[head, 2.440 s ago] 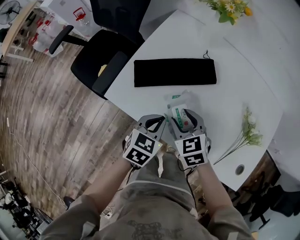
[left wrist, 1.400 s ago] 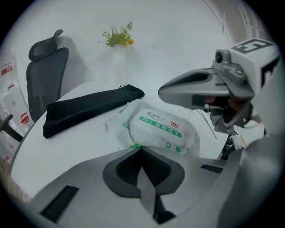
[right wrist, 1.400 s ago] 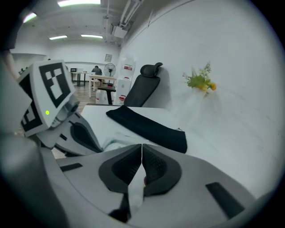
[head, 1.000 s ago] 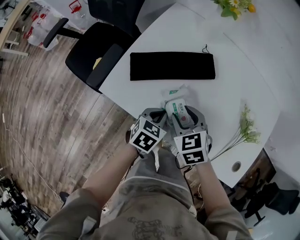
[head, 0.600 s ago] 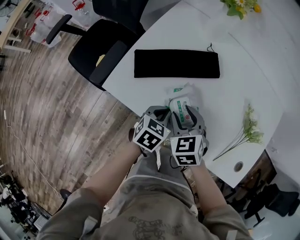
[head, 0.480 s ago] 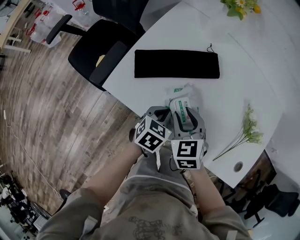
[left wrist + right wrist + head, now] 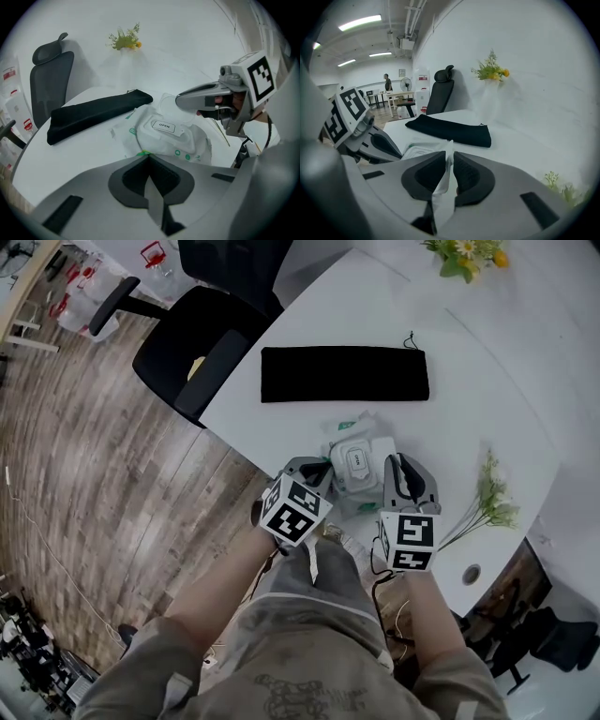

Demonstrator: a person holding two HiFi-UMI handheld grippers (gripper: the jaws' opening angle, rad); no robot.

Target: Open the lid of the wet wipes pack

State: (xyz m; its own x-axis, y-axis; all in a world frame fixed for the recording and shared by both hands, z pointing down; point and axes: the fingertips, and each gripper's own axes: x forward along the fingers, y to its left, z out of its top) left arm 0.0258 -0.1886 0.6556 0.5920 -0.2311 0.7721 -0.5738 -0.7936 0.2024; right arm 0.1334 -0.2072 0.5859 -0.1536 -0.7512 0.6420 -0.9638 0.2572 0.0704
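Note:
The white wet wipes pack (image 7: 358, 463) lies near the table's front edge, and its lid tab marked OPEN (image 7: 164, 125) lies flat and shut. My left gripper (image 7: 322, 476) is shut on the pack's near edge (image 7: 143, 153). The right gripper (image 7: 399, 467) stands at the pack's right side. Its jaws are closing, and in the right gripper view a thin white strip of the pack's wrapper (image 7: 442, 180) runs between them and touches the pads. The left gripper view shows the right gripper (image 7: 180, 99) just past the pack's far right corner.
A long black pouch (image 7: 344, 373) lies behind the pack. A green flower sprig (image 7: 487, 498) and a cable hole (image 7: 471, 574) are to the right, with yellow flowers (image 7: 461, 253) at the far edge. A black office chair (image 7: 192, 352) stands left of the white table (image 7: 469, 399).
The right gripper has moved off the top of the pack to its right side, and its jaws have gone from wide apart to nearly together. The left gripper has stayed on the pack's near edge.

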